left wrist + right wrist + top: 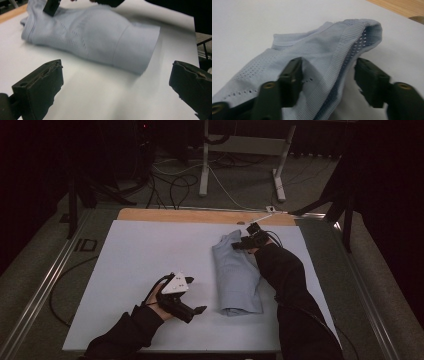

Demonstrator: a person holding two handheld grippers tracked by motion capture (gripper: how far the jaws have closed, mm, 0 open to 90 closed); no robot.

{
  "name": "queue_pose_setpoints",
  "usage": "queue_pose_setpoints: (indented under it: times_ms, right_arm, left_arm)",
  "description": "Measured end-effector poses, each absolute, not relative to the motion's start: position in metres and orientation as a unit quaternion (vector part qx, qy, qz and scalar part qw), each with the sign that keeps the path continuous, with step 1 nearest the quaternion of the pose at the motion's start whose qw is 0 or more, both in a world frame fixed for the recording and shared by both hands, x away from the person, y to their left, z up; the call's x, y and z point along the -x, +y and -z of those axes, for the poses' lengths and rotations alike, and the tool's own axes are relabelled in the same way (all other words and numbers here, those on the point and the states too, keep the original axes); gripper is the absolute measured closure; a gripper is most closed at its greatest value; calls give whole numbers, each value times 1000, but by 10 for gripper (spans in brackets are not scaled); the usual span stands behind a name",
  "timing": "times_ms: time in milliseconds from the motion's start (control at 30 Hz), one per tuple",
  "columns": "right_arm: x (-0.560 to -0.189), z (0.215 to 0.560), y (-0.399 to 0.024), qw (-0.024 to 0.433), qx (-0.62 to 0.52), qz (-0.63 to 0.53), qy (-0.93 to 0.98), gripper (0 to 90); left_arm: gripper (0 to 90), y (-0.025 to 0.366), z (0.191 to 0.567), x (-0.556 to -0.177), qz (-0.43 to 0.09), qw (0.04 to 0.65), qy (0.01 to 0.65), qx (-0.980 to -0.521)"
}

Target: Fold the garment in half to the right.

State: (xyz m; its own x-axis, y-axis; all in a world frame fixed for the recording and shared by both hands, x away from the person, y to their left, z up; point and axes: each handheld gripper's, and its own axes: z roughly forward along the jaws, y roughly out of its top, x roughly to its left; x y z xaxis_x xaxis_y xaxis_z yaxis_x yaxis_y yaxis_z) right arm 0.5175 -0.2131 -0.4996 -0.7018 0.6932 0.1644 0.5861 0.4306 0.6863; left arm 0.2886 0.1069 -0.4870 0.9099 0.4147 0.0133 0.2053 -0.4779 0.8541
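High view: I see a folded pale blue garment (235, 275) lying lengthwise on the white table sheet (135, 260), right of centre, with the bare wood edge of the table (200, 215) beyond it. My right gripper (245, 243) sits at the garment's far end, on its right corner, the dark sleeve (287, 285) running back along the garment's right side. My left gripper (192, 312) is low over the sheet just left of the garment's near end, pointing at it, apart from the cloth, the grey plate (178, 283) on top facing up. Left gripper view: the two jaws stand wide apart with only bare sheet (100, 95) between them, nothing held, so this tool is released. The garment (100, 37) lies across the frame beyond them, folded end to the right, not touching either jaw; the other gripper (51, 7) shows at its far end, top left, down on the cloth. Right gripper view: the jaws straddle the ribbed hem (337, 62) of the garment (299, 50), one pad resting on the cloth, the other beside the lifted edge. There's a visible gap on that side, so the pads bracket the hem but aren't pinching it; I read this tool as part closed, not yet clenched. The sheet (249, 25) lies behind, a wood strip (402, 7) top right.
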Motion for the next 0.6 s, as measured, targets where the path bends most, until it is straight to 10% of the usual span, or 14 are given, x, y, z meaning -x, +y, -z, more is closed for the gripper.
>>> queue_pose_setpoints:
  times_ms: [367,600]
  right_arm:
    - [-516,495,-204,56,-359,-376,852,825]
    - [-511,472,-198,47,-335,-442,831,855]
  left_arm:
    - [0,148,509,-284,-111,472,222,-846]
    - [0,170,513,-278,-122,479,236,-837]
